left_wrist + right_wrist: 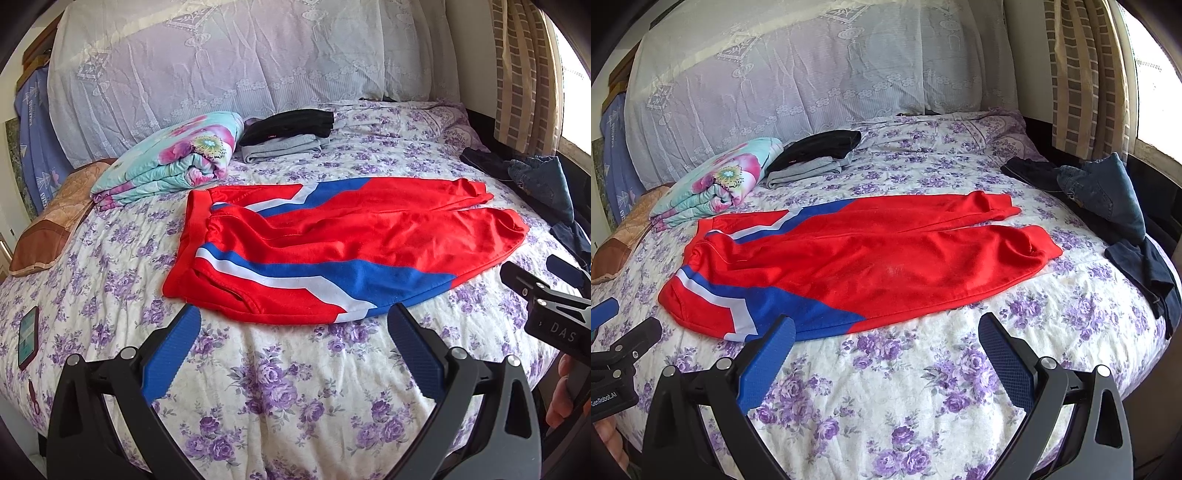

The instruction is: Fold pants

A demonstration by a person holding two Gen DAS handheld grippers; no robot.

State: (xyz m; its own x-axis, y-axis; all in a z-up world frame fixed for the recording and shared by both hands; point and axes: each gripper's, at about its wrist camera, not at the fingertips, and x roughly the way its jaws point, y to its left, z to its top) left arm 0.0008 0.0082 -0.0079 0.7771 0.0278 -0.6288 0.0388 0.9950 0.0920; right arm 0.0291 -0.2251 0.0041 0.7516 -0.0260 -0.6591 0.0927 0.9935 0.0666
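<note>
Red pants (332,243) lie flat; left gripper (293,325) & right gripper (886,332) gape empty beside near hem. Risk: slick fabric bunching w/ uneven grabs.

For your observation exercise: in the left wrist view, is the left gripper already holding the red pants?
No: the left gripper is open and empty over the floral bedsheet, just short of the red pants lying flat.

Home bedroom, floral-sheeted bed (295,387), folded quilt (166,162), lace-draped headboard (221,55), curtained window (1082,74)
</note>
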